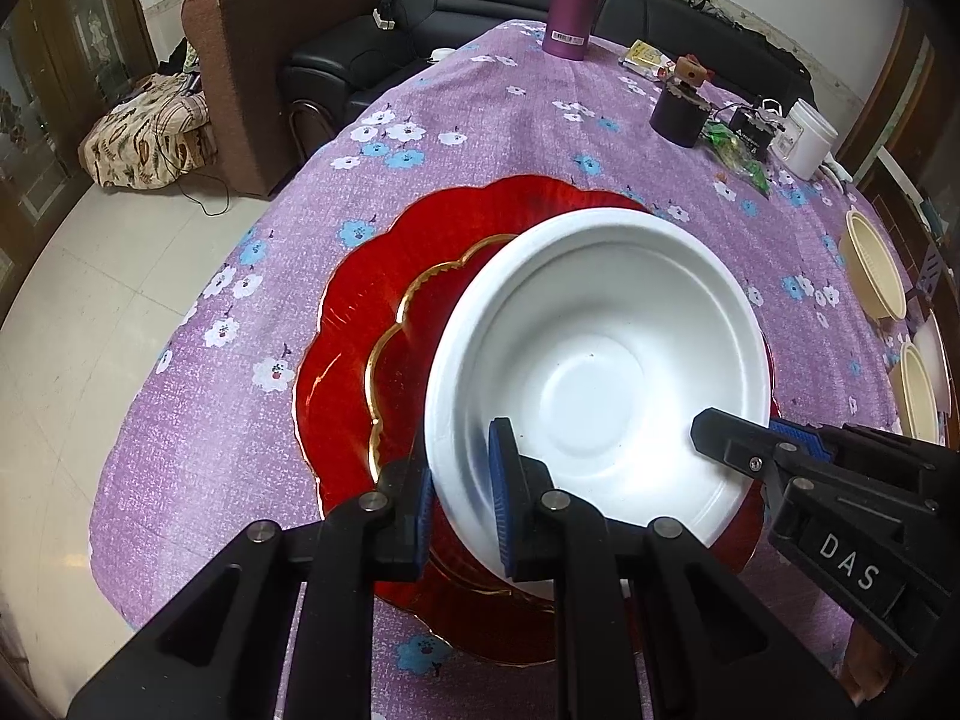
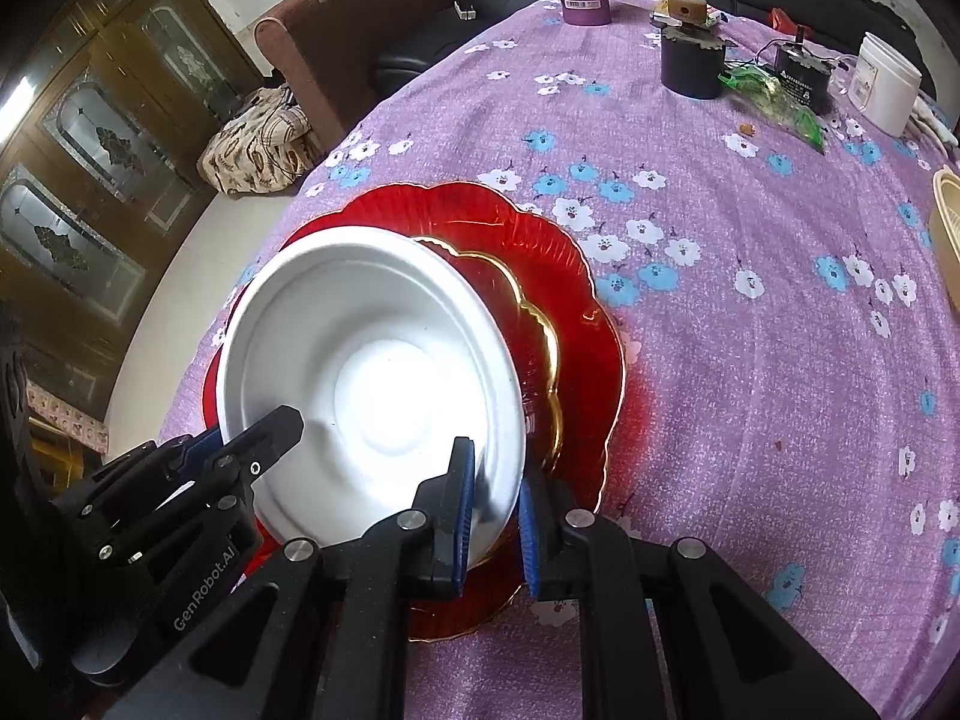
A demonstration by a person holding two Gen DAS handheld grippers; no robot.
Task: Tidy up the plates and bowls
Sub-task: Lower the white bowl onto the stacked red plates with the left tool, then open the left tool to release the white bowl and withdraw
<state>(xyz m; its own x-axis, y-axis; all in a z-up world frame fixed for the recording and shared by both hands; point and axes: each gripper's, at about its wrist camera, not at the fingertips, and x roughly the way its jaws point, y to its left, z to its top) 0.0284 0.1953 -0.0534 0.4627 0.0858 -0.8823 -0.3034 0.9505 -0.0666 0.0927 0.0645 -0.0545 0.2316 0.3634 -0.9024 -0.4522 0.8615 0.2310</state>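
A white bowl [image 1: 600, 360] [image 2: 372, 372] is over a small gold-rimmed red plate [image 1: 408, 348] [image 2: 534, 348], which lies on a large scalloped red plate [image 1: 360, 300] [image 2: 540, 228] on the purple flowered tablecloth. My left gripper [image 1: 462, 468] is shut on the bowl's near-left rim, one blue pad inside and one outside. My right gripper [image 2: 495, 474] is shut on the rim at the opposite side the same way. Each gripper also shows in the other's view: the right gripper [image 1: 750, 432], the left gripper [image 2: 246, 435]. I cannot tell whether the bowl rests on the plates.
Cream bowls [image 1: 870, 264] [image 1: 918, 396] stand at the table's right edge. At the far end are a purple bottle [image 1: 576, 0], a dark cup [image 1: 678, 114], a white jar [image 1: 807, 138] and green wrappers [image 2: 774, 102]. The table edge drops to the tiled floor on the left.
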